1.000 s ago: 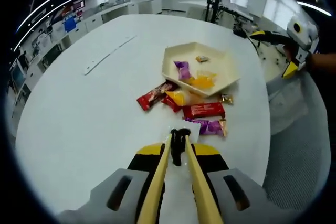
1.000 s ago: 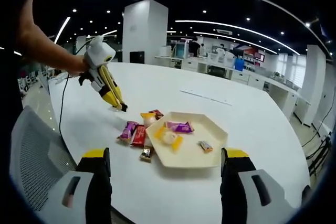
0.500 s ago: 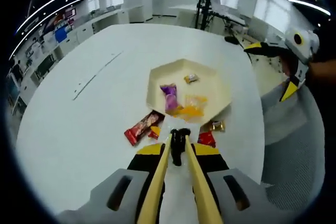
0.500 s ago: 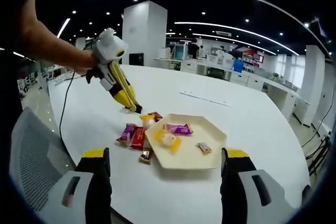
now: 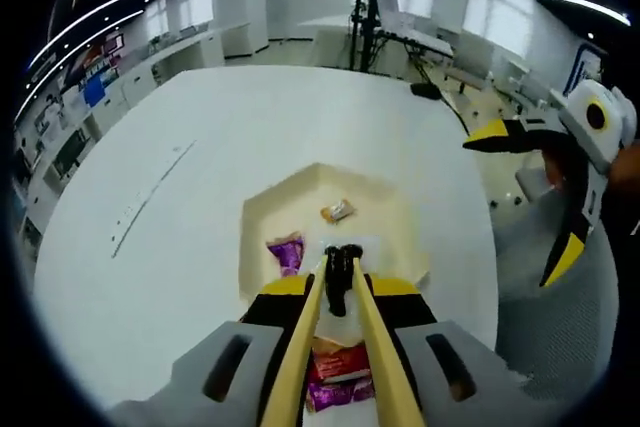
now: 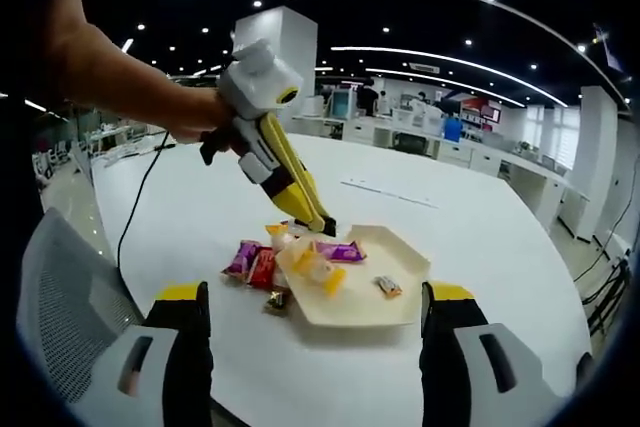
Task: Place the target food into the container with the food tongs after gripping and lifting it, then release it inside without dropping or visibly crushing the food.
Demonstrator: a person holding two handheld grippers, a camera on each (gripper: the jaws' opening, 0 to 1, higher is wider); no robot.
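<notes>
White table [image 6: 520, 247]: red packet [image 6: 263, 265] beside tray [image 6: 400, 292].

Ceiling strips and small spotlights give bright, even light. The white table [image 5: 200, 197] glares softly near the frame centre and carries only faint shadows. Straight lines bow hard toward the edges in both views. The background desks go soft; the nearest gripper parts at the bottom blur slightly.

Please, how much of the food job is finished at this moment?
Done: several wrapped snacks already lie in the cream tray. In hand: the left hand-held gripper hangs over the tray's edge with its yellow tongs closed; nothing visible is held. Left: more snacks lie on the table beside the tray.
</notes>
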